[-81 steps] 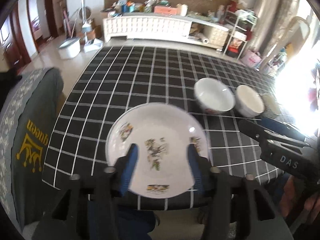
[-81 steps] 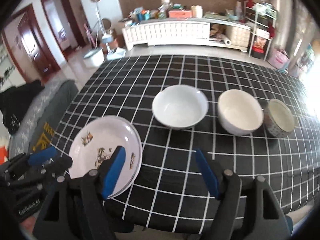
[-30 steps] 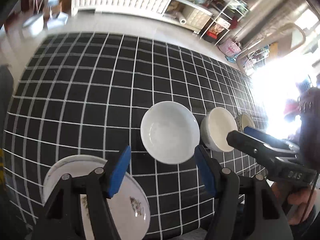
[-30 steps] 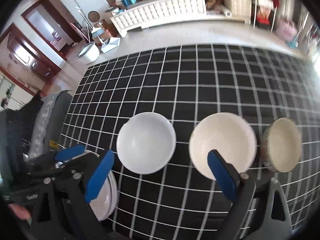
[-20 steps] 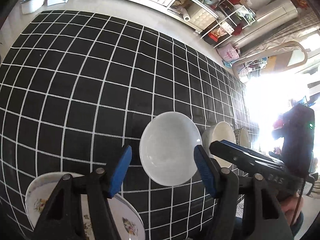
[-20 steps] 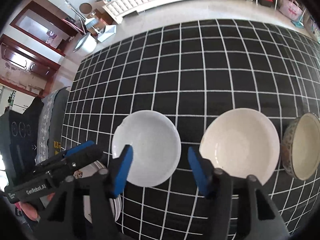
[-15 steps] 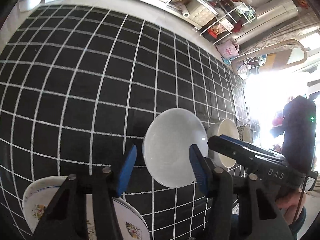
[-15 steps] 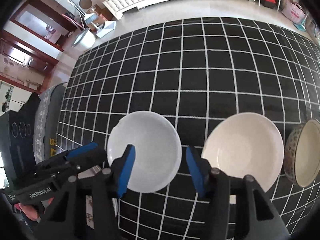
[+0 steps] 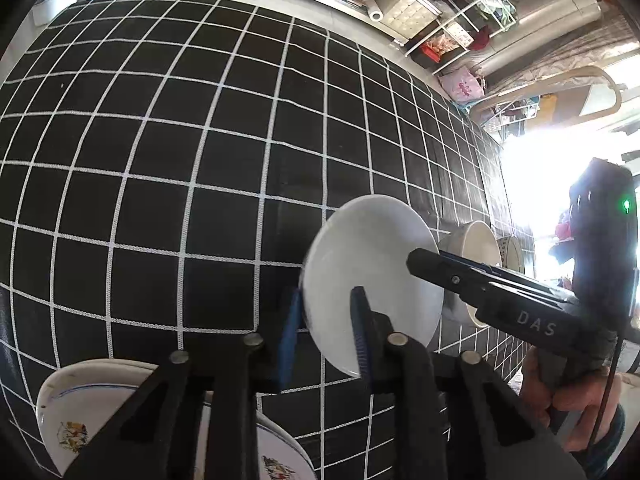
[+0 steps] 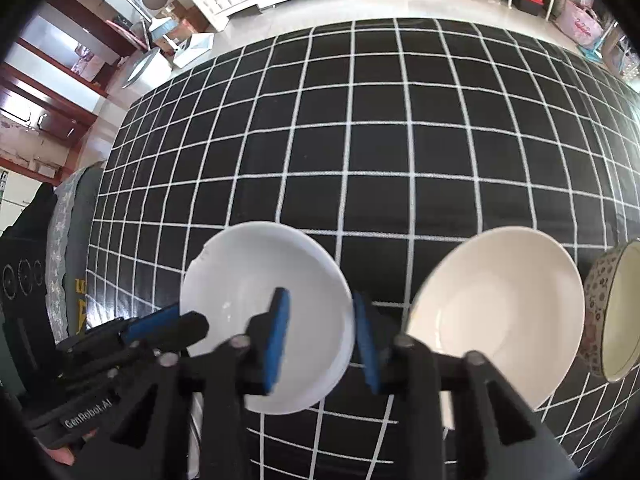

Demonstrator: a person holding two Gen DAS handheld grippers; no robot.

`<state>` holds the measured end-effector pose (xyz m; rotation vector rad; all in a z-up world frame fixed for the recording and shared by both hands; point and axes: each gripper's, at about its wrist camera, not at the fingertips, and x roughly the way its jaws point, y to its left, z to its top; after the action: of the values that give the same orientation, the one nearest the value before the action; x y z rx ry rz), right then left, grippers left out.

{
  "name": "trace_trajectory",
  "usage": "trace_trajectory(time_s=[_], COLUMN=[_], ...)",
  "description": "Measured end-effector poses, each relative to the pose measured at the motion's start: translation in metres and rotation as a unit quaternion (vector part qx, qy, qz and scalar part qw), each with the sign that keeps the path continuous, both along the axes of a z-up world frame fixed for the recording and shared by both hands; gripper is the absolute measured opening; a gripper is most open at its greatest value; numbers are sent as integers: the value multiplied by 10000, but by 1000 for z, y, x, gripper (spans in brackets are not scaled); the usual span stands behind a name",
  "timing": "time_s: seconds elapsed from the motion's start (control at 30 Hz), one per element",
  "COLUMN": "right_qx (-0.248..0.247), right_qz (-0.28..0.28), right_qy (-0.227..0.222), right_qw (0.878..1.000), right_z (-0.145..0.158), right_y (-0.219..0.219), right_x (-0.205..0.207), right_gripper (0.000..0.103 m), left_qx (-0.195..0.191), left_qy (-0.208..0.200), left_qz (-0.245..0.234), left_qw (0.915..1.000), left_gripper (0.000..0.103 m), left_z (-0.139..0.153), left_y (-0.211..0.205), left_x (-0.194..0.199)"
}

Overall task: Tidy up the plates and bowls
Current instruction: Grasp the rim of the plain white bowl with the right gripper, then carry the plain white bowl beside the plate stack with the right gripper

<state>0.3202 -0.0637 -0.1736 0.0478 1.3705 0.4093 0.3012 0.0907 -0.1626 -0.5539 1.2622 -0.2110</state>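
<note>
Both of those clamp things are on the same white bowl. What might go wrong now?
Each gripper pinches only the thin rim of the white bowl, left gripper and right gripper on opposite sides, so uneven lifting may tip or drop it. The cream bowl sits close and might get knocked.

bowls: 3 — white bowl (image 10: 256, 304), cream bowl (image 10: 500, 320), patterned bowl (image 10: 616, 312) | plates: 1 (image 9: 76, 420)

the right gripper (image 9: 430, 258) carries "das" in pale letters on its black arm. the left gripper (image 10: 168, 326) reads "genrobot.ai" — white print on its body.
</note>
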Motion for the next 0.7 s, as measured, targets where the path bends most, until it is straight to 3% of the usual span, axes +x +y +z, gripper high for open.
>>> trace_trajectory(time_s=[0.17,0.37,0.7], right_qx=[-38,-108,-120], right_qz=[-23,-58,-243], right_qy=[108,-48,-332], right_qw=[9999,9999,9991], right_z=[-6,-8,0], right_y=[-6,-10,-19], right_x=[-2,-10,-17], right_gripper=[33,12,8], left_qx=[14,202,612], left_qy=[65,87,70], left_qz=[7,-60,-181], left_qw=[10000,9997,9979], left_gripper=[14,9,9], left_z=[-8,-14,-7], left_y=[7,10,-11], left_x=[-1,-4,-6])
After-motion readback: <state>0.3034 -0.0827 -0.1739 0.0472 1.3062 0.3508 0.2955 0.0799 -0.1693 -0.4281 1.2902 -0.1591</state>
